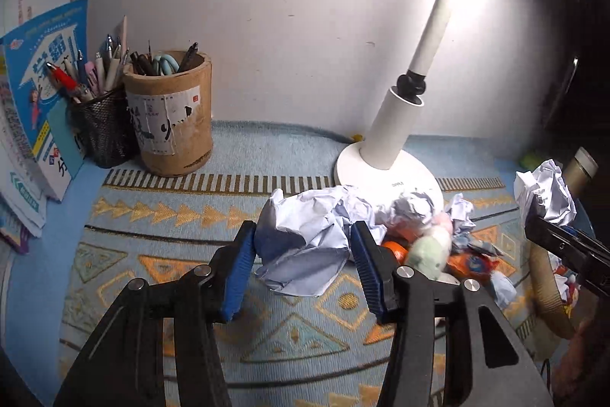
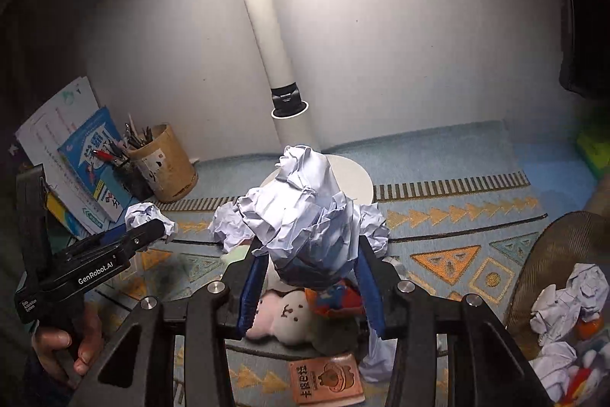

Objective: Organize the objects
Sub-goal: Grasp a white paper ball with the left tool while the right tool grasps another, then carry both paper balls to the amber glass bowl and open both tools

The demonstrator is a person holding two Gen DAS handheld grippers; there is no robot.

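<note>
Right tongs (image 2: pixel 309 277) clamped on crumpled paper (image 2: pixel 301 216); left tongs (image 1: pixel 301 266) likewise, another wad (image 1: pixel 305 246).

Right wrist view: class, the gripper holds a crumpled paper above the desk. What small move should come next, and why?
Probably swing the right gripper sideways toward the mesh wastebasket on its right. It is already clamped on the crumpled paper, and the basket holds similar paper balls, so that looks like where this one belongs.
</note>
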